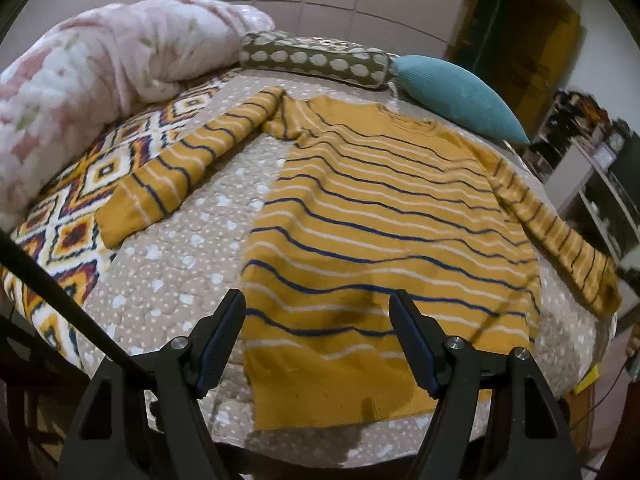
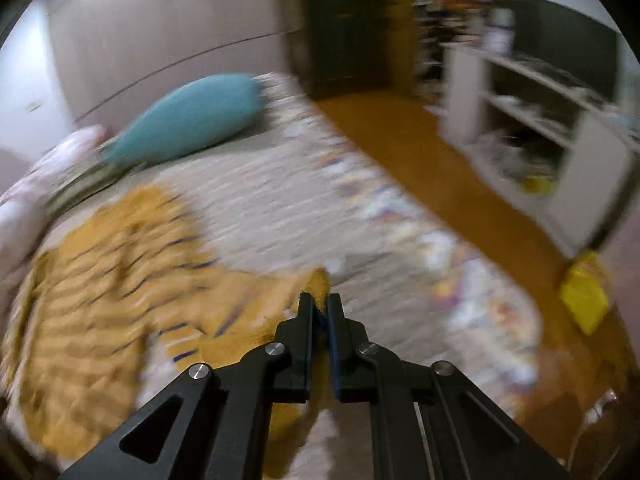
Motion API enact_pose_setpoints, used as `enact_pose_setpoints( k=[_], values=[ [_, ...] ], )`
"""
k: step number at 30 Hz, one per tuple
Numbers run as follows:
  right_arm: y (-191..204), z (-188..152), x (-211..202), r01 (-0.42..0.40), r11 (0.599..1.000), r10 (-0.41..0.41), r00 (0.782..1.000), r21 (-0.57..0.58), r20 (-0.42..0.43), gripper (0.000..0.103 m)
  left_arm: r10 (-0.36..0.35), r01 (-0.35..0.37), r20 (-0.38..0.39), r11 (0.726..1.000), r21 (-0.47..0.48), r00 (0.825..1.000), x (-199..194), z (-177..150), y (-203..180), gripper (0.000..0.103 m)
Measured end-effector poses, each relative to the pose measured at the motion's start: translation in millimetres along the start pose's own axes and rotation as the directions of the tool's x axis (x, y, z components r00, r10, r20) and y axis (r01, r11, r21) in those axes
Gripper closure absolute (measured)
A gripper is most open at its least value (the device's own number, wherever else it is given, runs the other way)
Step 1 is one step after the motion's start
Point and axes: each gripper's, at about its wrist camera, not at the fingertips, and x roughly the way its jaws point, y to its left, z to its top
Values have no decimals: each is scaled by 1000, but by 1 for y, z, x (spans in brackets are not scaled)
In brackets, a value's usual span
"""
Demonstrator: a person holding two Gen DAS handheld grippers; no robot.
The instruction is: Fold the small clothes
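Observation:
A mustard-yellow sweater with navy and white stripes (image 1: 380, 216) lies flat on the bed, both sleeves spread out. My left gripper (image 1: 318, 300) is open, hovering just above the sweater's lower hem near its left edge. In the blurred right wrist view, my right gripper (image 2: 320, 300) is shut on the cuff of the sweater's sleeve (image 2: 320, 282), lifting it off the bed; the sweater body (image 2: 104, 264) lies to its left.
The bed has a beige dotted quilt (image 1: 172, 276) and a patterned blanket (image 1: 80, 208). A floral duvet (image 1: 100, 60), a bolster (image 1: 316, 58) and a teal pillow (image 1: 460, 92) lie at the head. A white shelf unit (image 2: 540, 128) and a yellow object (image 2: 584, 296) stand on the floor at right.

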Motion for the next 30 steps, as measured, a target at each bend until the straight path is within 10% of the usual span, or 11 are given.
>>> enact_pose_setpoints(
  k=[3,6,8,10,14,24,26,28,29,30],
  values=[
    [-23,2,10,225,974,-225,974,24,-14,90,21,-21,11,1000,-20,1000,-1,1,9,30],
    [-12,-20,-7,22,997,-22,1000,74,-10,80,68,-68,14,998,-12,998,2,2,16,30],
    [12,-41,-13,-149,987,151,988,58,-33,52,80,-80,2,997,-21,997,8,2,21,30],
    [53,-72,-7,-376,925,379,916,43,-132,48,68,-69,-13,997,-41,998,12,-2,27,30],
    [125,-127,17,-561,827,542,775,42,-325,48,54,-56,-39,997,-45,998,18,-13,34,30],
    [177,-151,13,-586,811,550,768,-11,-327,46,-8,2,-53,992,-128,999,44,-23,65,26],
    [187,-156,10,-566,823,527,793,-51,-304,45,9,-14,-54,994,-107,998,48,-24,58,25],
    [198,-157,9,-545,835,504,812,-75,-292,53,-46,43,-77,998,-48,996,48,-24,42,43],
    [201,-154,10,-552,832,512,807,-65,-296,75,-73,70,-104,997,-34,992,50,-24,36,91],
    [202,-152,12,-558,828,520,798,-51,-304,83,-63,60,-142,998,-26,988,53,-24,32,96]
  ],
)
